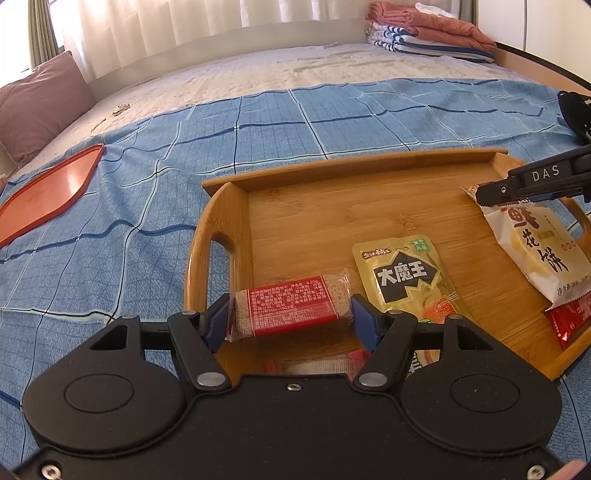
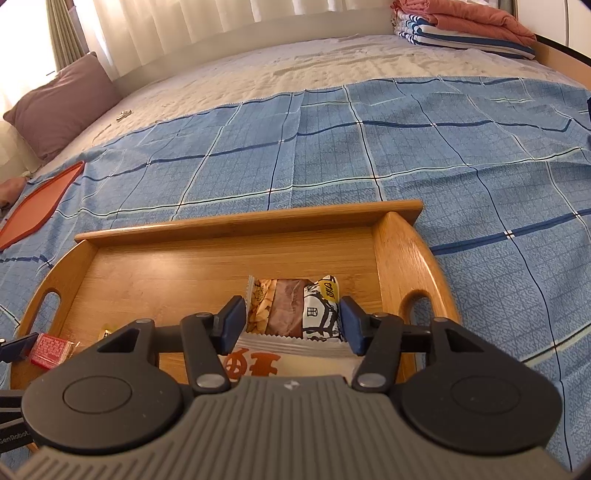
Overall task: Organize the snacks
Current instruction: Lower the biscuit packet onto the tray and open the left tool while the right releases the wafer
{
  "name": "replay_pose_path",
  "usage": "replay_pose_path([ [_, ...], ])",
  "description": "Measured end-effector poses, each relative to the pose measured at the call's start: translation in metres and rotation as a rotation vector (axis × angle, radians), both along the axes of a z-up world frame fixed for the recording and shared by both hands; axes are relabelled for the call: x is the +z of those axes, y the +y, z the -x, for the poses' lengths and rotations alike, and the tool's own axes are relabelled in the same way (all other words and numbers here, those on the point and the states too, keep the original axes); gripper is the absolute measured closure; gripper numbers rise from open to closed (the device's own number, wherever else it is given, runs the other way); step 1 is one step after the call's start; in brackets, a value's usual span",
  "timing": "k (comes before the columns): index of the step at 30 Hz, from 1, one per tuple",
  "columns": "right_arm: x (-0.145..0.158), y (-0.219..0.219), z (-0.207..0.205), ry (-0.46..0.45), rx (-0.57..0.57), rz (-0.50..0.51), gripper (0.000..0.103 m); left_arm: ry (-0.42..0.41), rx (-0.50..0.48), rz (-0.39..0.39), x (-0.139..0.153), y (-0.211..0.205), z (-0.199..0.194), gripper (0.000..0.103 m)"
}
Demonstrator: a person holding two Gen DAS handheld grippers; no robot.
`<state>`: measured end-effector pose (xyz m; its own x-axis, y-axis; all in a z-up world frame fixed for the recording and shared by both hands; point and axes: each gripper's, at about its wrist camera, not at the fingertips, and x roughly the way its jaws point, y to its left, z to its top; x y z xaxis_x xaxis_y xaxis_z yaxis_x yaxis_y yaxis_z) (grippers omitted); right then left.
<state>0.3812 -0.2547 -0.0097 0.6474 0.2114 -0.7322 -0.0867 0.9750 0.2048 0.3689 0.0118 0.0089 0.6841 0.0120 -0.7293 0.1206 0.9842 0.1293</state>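
My left gripper point(image 1: 291, 314) is shut on a red-labelled biscuit bar point(image 1: 291, 306), held just above the near left corner of the wooden tray point(image 1: 347, 173). My right gripper point(image 2: 291, 319) is shut on a peanut snack bar point(image 2: 291, 308) over the tray's right part point(image 2: 391, 251); it also shows in the left wrist view point(image 1: 491, 195). On the tray lie a yellow-green pouch point(image 1: 406, 277), a white flower-cake packet point(image 1: 535, 251) and a red sachet point(image 1: 569, 321). The red bar also shows in the right wrist view point(image 2: 50, 349).
The tray rests on a blue checked sheet point(image 1: 110, 229) over a bed. An orange flat tray point(image 1: 48, 192) lies at the left. A mauve pillow point(image 1: 40, 99) and folded bedding point(image 1: 424, 33) sit at the far side, below curtains.
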Motion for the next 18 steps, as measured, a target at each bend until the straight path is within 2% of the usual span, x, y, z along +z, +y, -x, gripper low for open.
replay_pose_path([
  [2,0.0,0.001,0.001,0.001,0.008,-0.001,0.036,-0.003,-0.002,-0.006,0.001,-0.001,0.001,0.034],
  [3,0.0,0.001,0.002,-0.006,0.008,0.001,0.027,-0.006,-0.003,-0.014,0.001,-0.001,0.001,0.033],
  [6,0.004,-0.003,0.006,-0.023,-0.001,-0.031,0.02,-0.026,-0.017,-0.028,0.004,-0.005,0.006,0.024],
  [11,0.018,-0.007,0.015,-0.048,-0.014,-0.055,0.017,-0.062,-0.026,-0.062,0.017,-0.012,0.018,0.018],
  [18,0.048,-0.011,0.048,-0.09,-0.013,-0.059,0.014,-0.09,-0.014,-0.016,0.045,-0.005,0.045,0.013],
])
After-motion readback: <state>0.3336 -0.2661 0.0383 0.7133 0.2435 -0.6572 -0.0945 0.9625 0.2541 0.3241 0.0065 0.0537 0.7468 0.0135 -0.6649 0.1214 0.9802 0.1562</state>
